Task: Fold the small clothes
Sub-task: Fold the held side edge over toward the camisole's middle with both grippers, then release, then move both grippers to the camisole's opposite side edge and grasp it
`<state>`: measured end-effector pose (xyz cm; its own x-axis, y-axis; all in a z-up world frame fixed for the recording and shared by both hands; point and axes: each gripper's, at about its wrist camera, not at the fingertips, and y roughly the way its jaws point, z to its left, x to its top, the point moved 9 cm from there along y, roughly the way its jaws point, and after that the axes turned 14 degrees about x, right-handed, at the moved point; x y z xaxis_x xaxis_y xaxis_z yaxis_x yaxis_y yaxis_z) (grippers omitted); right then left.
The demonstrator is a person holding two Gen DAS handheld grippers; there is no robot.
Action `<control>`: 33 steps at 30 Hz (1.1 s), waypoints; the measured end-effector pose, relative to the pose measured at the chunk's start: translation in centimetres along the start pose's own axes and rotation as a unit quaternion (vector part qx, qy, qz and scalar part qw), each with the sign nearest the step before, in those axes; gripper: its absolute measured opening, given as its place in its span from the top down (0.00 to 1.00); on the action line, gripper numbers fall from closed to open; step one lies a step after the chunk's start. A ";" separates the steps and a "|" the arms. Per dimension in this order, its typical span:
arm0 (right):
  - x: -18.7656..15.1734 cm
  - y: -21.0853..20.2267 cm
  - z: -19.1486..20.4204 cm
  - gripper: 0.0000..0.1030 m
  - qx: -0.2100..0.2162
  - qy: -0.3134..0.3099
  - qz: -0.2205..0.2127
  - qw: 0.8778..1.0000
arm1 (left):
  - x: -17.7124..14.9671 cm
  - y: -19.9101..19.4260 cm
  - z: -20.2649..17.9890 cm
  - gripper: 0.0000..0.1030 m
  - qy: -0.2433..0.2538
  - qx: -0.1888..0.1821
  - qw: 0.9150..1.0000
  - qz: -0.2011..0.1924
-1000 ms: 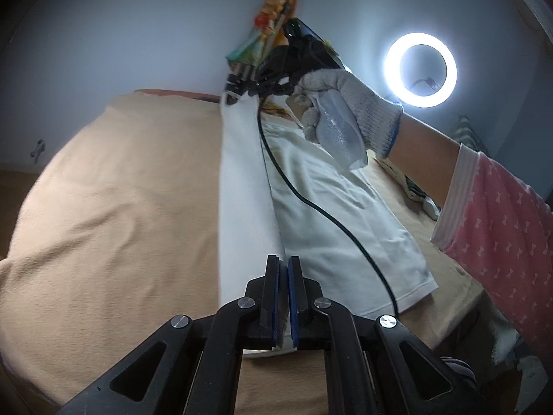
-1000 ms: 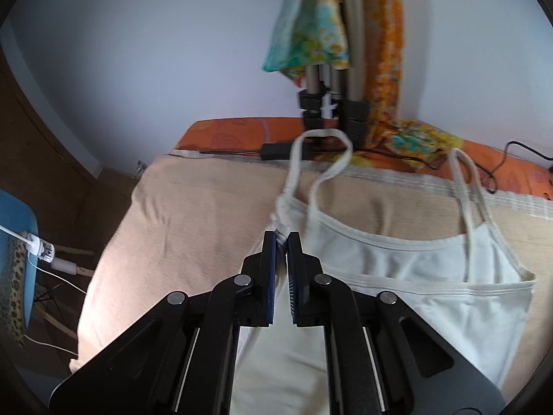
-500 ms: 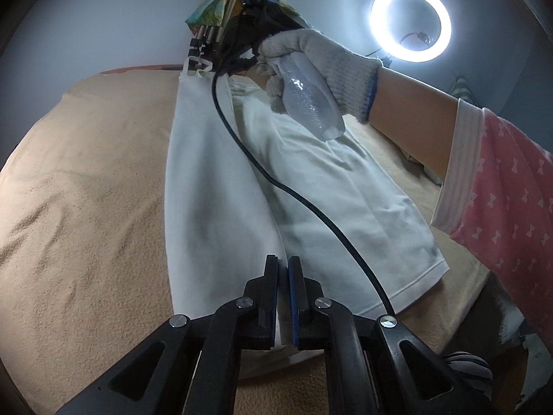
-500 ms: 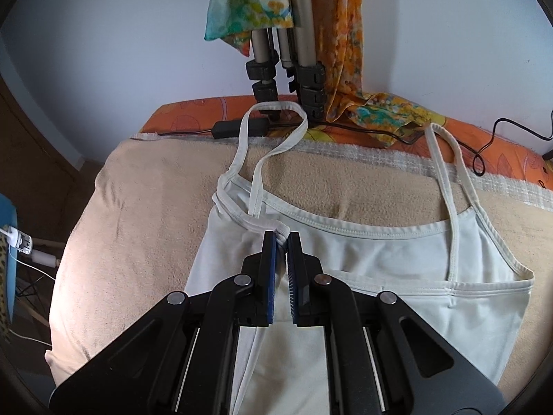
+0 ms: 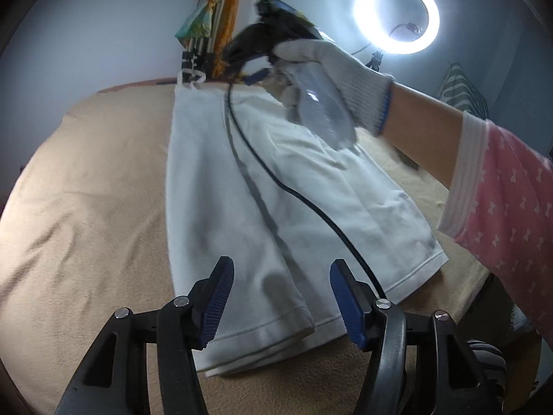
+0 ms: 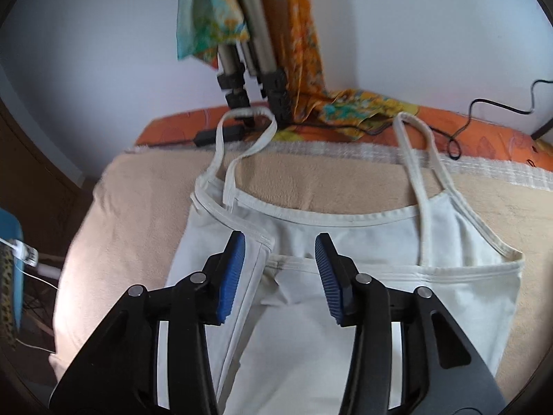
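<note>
A white strappy camisole (image 5: 262, 200) lies flat on a tan blanket (image 5: 86, 207), its left side folded over the middle. My left gripper (image 5: 281, 297) is open just above the hem end, holding nothing. My right gripper (image 6: 280, 273) is open over the top edge of the camisole (image 6: 345, 228), by the folded corner, holding nothing. In the left wrist view the right gripper (image 5: 273, 41) is in a gloved hand over the far end, with a black cable (image 5: 311, 204) trailing across the fabric.
A tripod (image 6: 249, 69) draped with patterned cloth (image 6: 297, 41) stands at the far edge on an orange sheet (image 6: 484, 131). A ring light (image 5: 397, 14) glows at the right. A blue chair (image 6: 10, 276) stands beside the left edge.
Both grippers have opened and let go of the camisole's folded side, which now lies flat over the middle. The fold edge has dropped onto the garment.
</note>
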<state>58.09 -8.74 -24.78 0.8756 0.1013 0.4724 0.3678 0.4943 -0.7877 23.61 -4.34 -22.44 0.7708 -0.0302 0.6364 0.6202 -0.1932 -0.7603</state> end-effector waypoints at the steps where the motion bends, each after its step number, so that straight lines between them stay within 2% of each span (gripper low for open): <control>1: 0.1 -1.2 0.0 0.56 0.008 0.006 -0.009 1.000 | 0.2 -0.4 0.3 0.41 -0.001 0.004 1.000 -0.005; 5: 0.0 -6.2 0.2 0.55 0.014 0.011 -0.040 0.999 | 1.7 -1.7 2.0 0.41 -0.011 0.028 0.999 -0.027; 9: -0.8 -11.7 0.2 0.55 0.012 0.010 -0.069 0.998 | 3.9 -3.7 3.3 0.41 -0.025 0.043 0.997 -0.066; 14: -3.1 -19.1 -0.1 0.55 -0.001 0.006 -0.104 0.995 | 6.9 -5.3 4.1 0.41 -0.024 0.053 0.994 -0.094; 20: -7.3 -25.7 -1.5 0.51 -0.020 0.006 -0.136 0.991 | 10.3 -6.1 2.5 0.41 0.005 0.051 0.993 -0.106; 23: -9.4 -28.1 -2.7 0.51 -0.027 0.011 -0.149 0.988 | 11.2 -6.5 0.5 0.41 0.021 0.046 0.993 -0.107; 29: -13.3 -31.3 -6.9 0.51 -0.030 0.048 -0.170 0.984 | 9.2 -5.8 -5.9 0.42 0.066 0.019 0.993 -0.099; 31: -14.3 -32.0 -8.7 0.51 -0.031 0.065 -0.177 0.981 | 7.3 -4.7 -8.3 0.47 0.078 0.003 0.994 -0.082; 33: -15.3 -32.5 -10.7 0.51 -0.027 0.089 -0.184 0.978 | 5.4 -3.5 -10.6 0.57 0.093 -0.013 0.994 -0.061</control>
<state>36.11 -35.60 -10.68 0.7191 -0.2288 0.6562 0.6807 0.4215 -0.5991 24.07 -14.23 -15.00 0.6479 -0.1846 0.7390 0.7018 -0.2326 -0.6734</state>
